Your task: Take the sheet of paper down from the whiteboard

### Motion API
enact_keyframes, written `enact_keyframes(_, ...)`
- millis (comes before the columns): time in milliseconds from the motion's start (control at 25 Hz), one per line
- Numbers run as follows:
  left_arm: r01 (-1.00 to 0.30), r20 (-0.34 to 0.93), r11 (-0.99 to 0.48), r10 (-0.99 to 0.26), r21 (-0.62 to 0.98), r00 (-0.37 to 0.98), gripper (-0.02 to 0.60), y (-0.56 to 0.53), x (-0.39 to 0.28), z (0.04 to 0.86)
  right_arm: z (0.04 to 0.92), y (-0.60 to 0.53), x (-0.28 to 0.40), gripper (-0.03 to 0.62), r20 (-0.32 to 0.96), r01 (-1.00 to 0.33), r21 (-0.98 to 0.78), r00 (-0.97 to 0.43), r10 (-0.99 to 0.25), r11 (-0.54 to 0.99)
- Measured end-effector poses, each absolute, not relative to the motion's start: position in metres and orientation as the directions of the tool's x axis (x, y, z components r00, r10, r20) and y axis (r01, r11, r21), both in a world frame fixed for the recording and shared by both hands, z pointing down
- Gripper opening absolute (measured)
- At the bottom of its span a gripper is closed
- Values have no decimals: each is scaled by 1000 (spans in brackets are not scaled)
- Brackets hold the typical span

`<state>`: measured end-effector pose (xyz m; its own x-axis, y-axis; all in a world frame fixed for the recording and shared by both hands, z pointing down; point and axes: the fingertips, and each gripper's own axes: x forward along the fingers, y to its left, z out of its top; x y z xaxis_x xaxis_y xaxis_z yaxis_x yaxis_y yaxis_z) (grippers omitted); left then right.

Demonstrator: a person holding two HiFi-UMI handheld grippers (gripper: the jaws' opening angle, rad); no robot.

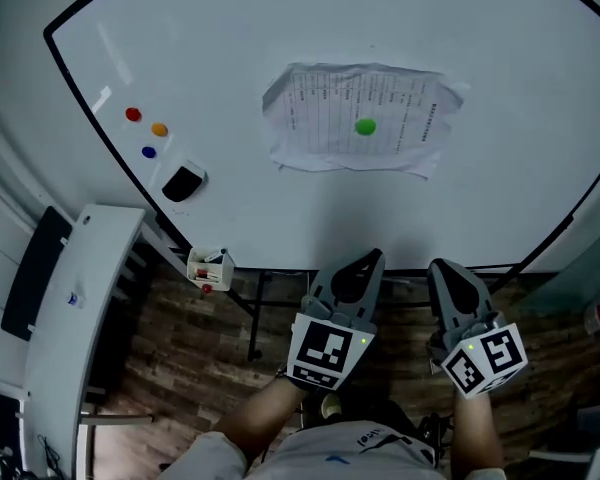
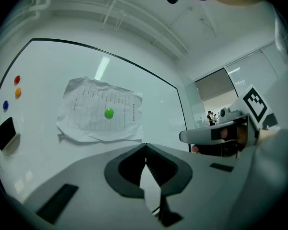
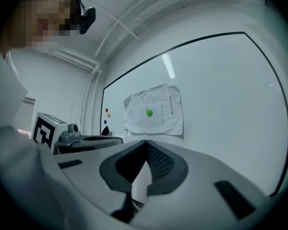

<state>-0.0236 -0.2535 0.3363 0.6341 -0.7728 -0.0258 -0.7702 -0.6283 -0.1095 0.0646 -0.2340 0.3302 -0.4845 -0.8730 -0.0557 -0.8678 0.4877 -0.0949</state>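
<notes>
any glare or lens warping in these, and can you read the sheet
Head view: the frame of the whiteboard bows into curves, and the sheet of paper shows rows of print too small to read. Left gripper view: heavy fisheye, dark corners, a bright bar of glare on the board just above the sheet. Right gripper view: the same bar of glare, dark rim.

Sheet of paper (image 1: pixel 320 118) on whiteboard (image 1: pixel 500 198), a magnet (image 1: pixel 365 126) at its centre. Three magnets (image 1: pixel 159 129) well left; eraser (image 1: pixel 183 183) just below them. Left gripper (image 1: pixel 373 257) and right gripper (image 1: pixel 442 266) side by side before the board, below the sheet.
</notes>
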Motion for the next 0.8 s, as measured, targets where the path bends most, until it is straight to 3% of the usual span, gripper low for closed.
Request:
enact_keyframes(560, -890, -218, -392, -871, -232, 440, 18, -358, -30, 258, 271, -356, 103, 15, -161, -855, -55, -503, -849, 516)
enact_keyframes(800, -923, -259, -259, -906, -284, 334, 129, -380, -33, 237, 254, -379, 115, 17, -200, -843, -26, -523, -829, 538)
